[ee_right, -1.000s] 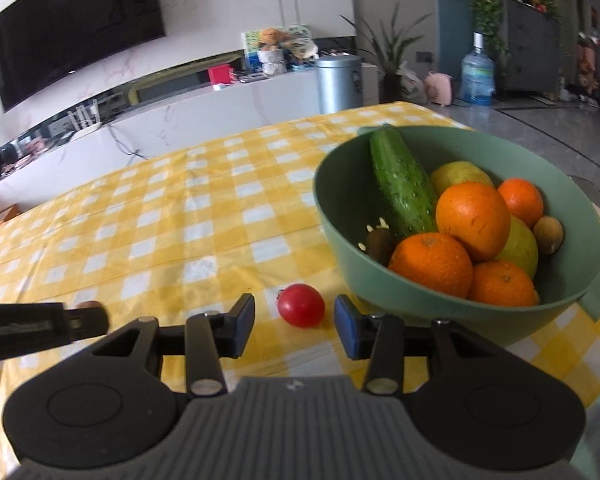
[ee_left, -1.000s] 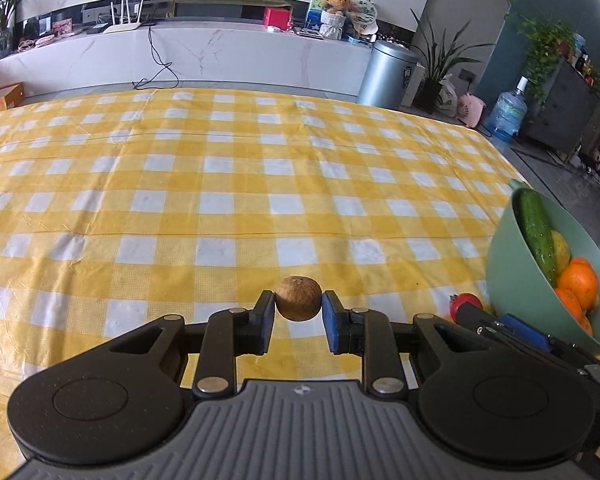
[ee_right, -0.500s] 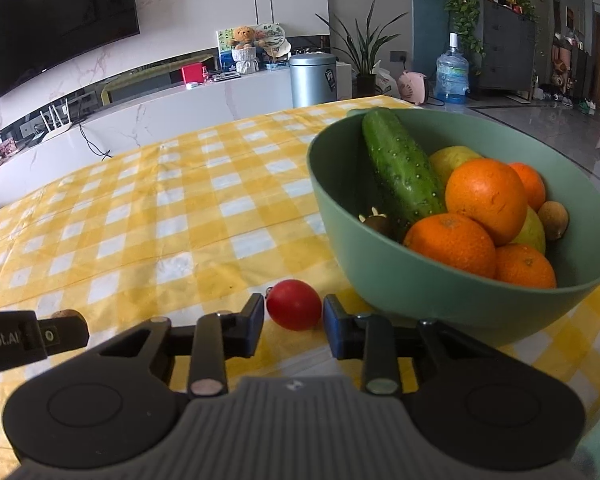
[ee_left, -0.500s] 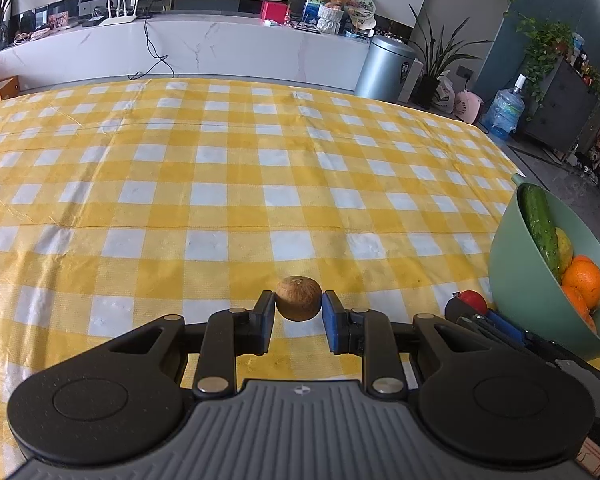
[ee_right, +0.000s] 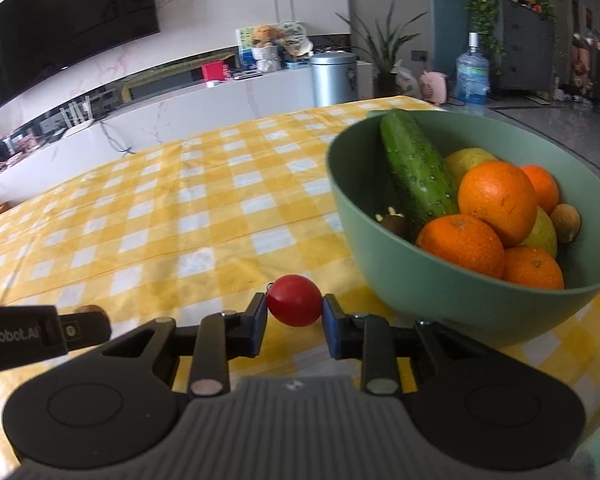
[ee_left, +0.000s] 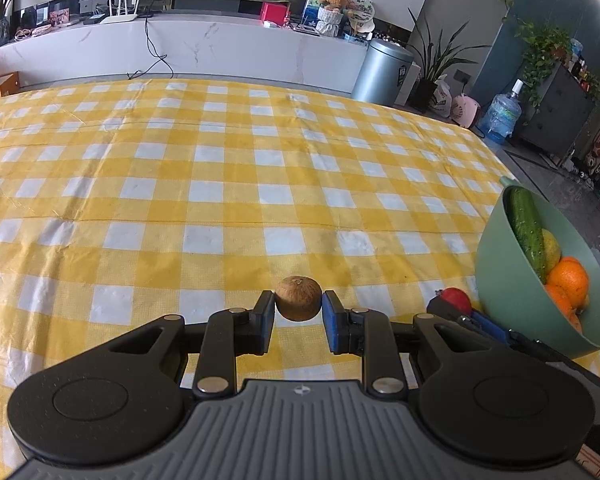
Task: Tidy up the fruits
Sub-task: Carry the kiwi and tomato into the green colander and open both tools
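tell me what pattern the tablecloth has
Yellow and white checks; the tablecloth shows best in the left wrist view.

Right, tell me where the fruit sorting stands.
Done: the green bowl already holds the cucumber, oranges and other fruit. In hand: the left gripper is shut on a small brown fruit; the right gripper has just been closing and now pinches the red tomato. Left: both pieces have yet to go into the bowl.

You get bright, even daylight on the checked tabletop (ee_left: 220,184), faint shadows beneath the green bowl (ee_right: 440,280), a ceiling-light glint on the television (ee_right: 72,28), and fisheye bending with dark corners.
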